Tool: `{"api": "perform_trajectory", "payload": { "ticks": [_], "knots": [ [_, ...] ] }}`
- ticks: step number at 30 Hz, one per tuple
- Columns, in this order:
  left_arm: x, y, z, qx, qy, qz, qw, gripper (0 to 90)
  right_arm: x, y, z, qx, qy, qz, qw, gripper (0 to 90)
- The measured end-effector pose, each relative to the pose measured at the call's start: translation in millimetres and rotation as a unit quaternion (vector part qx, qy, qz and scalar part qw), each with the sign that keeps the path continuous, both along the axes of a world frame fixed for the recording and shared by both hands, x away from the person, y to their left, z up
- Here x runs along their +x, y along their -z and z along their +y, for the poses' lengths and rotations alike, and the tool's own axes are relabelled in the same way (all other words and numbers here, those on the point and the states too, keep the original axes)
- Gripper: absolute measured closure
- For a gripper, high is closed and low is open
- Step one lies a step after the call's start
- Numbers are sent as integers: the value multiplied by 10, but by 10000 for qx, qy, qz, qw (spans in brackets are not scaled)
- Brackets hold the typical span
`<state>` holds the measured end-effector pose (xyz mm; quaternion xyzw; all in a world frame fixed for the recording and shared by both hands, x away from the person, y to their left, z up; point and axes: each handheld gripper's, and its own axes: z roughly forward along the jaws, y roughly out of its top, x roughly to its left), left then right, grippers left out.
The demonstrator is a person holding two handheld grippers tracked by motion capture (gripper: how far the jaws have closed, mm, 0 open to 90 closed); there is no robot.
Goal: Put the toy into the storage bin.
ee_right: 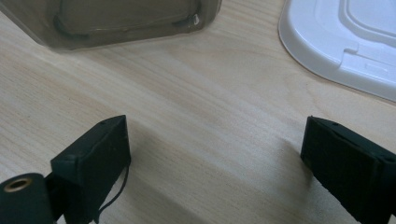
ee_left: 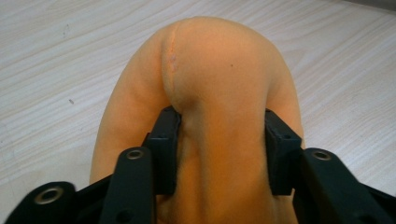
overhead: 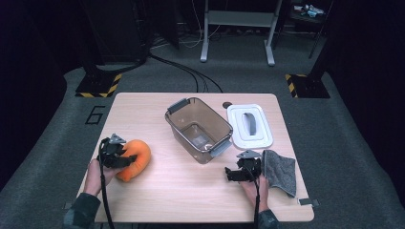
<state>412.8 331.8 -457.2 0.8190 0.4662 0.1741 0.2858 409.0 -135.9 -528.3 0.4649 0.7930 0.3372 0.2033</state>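
An orange soft toy (overhead: 141, 153) lies at the table's front left. My left gripper (overhead: 129, 160) is shut on it. In the left gripper view both black pads (ee_left: 163, 140) press into the orange soft toy (ee_left: 219, 79) and pinch a fold of it between them (ee_left: 222, 149). At the front right my right gripper (overhead: 242, 168) rests low over the wood. Its jaws stand wide open with bare table between them (ee_right: 215, 154).
A clear brownish container (overhead: 215, 114) with grey latches stands open at the table's middle, its near wall (ee_right: 121, 23) just ahead of my right gripper. Its white lid (overhead: 237, 120) (ee_right: 345, 42) lies to the right. A grey cloth (overhead: 279, 171) lies beside my right hand.
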Motion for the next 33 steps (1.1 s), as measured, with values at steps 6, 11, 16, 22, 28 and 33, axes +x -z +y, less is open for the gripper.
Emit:
{"api": "perform_trajectory", "payload": {
  "ticks": [6,11,16,22,28,33],
  "knots": [
    [-30,-18,-2,66,1,-138,9999,659,-1,-1,2,11,12,12,10000,73],
    [-40,-64,-1,61,4,-247,9997,677,-2,-3,6,25,32,28,10000,73],
    [-40,-100,27,19,-35,-228,9997,681,0,-1,3,19,18,17,10000,73],
    [-36,-135,42,-48,-46,-247,9997,685,1,-2,2,31,9,30,10000,73],
    [-28,-180,28,-86,-28,-306,9995,686,2,-1,1,36,1,29,10000,73],
    [-2,-248,12,-115,33,-433,9990,686,3,-1,0,38,-1,27,10000,73]
  ]
}}
